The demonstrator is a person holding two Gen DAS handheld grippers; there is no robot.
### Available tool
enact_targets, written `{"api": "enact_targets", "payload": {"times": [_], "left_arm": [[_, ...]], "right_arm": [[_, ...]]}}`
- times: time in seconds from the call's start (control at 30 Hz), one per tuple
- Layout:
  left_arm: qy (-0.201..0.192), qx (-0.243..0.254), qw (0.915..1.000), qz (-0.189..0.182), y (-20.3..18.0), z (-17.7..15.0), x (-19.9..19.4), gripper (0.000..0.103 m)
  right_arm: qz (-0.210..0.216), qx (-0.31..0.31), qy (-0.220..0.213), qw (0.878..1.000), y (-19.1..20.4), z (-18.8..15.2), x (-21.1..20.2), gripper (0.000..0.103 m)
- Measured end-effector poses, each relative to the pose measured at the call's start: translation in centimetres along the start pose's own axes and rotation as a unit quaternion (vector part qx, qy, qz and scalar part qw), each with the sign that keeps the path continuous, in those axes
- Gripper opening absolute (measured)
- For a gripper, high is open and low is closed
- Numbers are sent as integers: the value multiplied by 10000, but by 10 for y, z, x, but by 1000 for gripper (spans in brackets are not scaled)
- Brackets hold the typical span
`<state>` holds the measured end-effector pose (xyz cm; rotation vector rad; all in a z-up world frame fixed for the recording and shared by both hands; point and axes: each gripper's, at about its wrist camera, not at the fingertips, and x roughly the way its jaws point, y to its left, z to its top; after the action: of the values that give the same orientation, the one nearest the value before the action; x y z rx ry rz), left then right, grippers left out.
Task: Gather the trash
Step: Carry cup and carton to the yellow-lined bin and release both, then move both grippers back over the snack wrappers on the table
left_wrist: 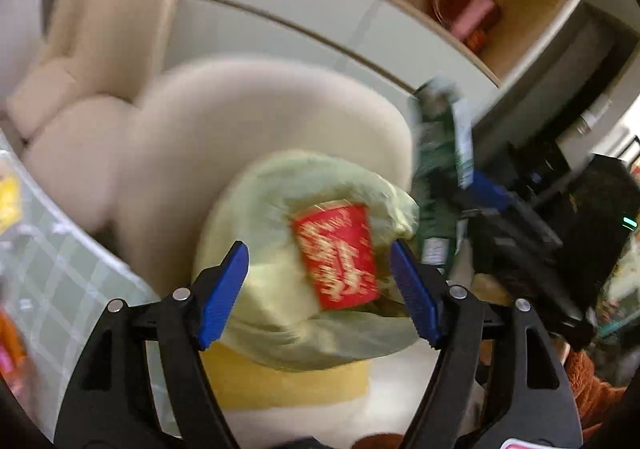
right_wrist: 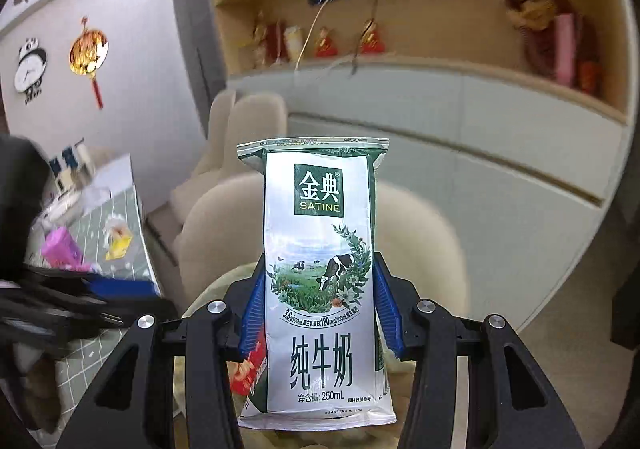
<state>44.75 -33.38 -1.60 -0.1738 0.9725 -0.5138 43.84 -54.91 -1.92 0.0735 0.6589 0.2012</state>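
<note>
The right gripper [right_wrist: 320, 313] has its jaws clamped on an upright milk carton [right_wrist: 320, 273] reading "SATINE", "250mL". The left gripper [left_wrist: 320, 289] has jaws wide, touching nothing, over a pale green trash bag [left_wrist: 280, 321] holding a red packet [left_wrist: 336, 257]. Only the left view shows the bag's open mouth; the carton blurs there at 2 o'clock. A cream chair [left_wrist: 240, 121] crowds 12 o'clock; the table [right_wrist: 116, 249] edges 9 o'clock.

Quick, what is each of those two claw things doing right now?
Left gripper: open, holding nothing; a red packet lies in the green bag beyond it.
Right gripper: closed on the milk carton.
</note>
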Motion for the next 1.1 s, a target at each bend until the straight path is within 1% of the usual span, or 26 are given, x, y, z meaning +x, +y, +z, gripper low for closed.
{"api": "enact_targets", "payload": {"times": [0.03, 0.1, 0.13, 0.17, 0.2, 0.27, 0.4, 0.47, 0.57, 0.63, 0.67, 0.7, 0.73, 0.83, 0.9, 0.97, 1.0, 1.1], "left_arm": [[-236, 25, 9995, 200, 4, -3, -14, 69], [-530, 74, 9976, 437, 4, -6, -28, 69], [-622, 93, 9967, 506, 6, -8, -35, 69], [-721, 114, 9956, 591, 10, -11, -43, 69], [-763, 113, 9949, 643, 13, -16, -49, 69], [-762, 33, 9949, 659, 21, -26, -57, 69], [-655, -263, 9957, 597, 24, -34, -51, 69], [-652, -347, 9953, 621, 25, -37, -47, 69], [-678, -458, 9946, 635, 27, -41, -51, 69], [-690, -509, 9942, 651, 31, -50, -58, 69], [-695, -534, 9939, 663, 33, -54, -60, 69], [-693, -554, 9937, 679, 37, -58, -64, 69], [-691, -582, 9933, 716, 40, -63, -69, 69], [-741, -632, 9915, 863, 50, -75, -81, 69], [-858, -573, 9891, 1053, 57, -84, -95, 69], [-1017, -480, 9852, 1295, 64, -95, -110, 69], [-1073, -475, 9837, 1359, 68, -100, -118, 69], [-1149, -499, 9823, 1393, 84, -113, -140, 69]], "right_arm": [[1, -66, 141, 9999, 5, -2, 11, 46], [-4, -216, 486, 9986, 13, -7, 32, 46], [-2, -270, 723, 9970, 15, -12, 42, 46], [6, -285, 873, 9958, 16, -16, 48, 46], [19, -288, 1044, 9941, 16, -22, 52, 46], [18, -278, 1223, 9921, 14, -29, 54, 46], [7, -322, 1572, 9870, 9, -40, 63, 46], [-1, -387, 1710, 9845, 9, -42, 67, 46], [155, -206, 1591, 9869, 5, -43, 64, 46], [264, -38, 1441, 9892, 3, -41, 57, 48], [257, 25, 1347, 9905, 2, -40, 52, 51], [246, 80, 1259, 9917, 3, -39, 48, 58], [235, 148, 1130, 9932, 3, -38, 40, 59], [9, 259, 872, 9959, 8, -35, 22, 62], [-116, 343, 633, 9973, 14, -35, 4, 62], [-143, 381, 469, 9981, 23, -38, -15, 62], [-137, 377, 437, 9982, 26, -38, -21, 62], [-120, 266, 340, 9990, 53, -45, -46, 62]]}}
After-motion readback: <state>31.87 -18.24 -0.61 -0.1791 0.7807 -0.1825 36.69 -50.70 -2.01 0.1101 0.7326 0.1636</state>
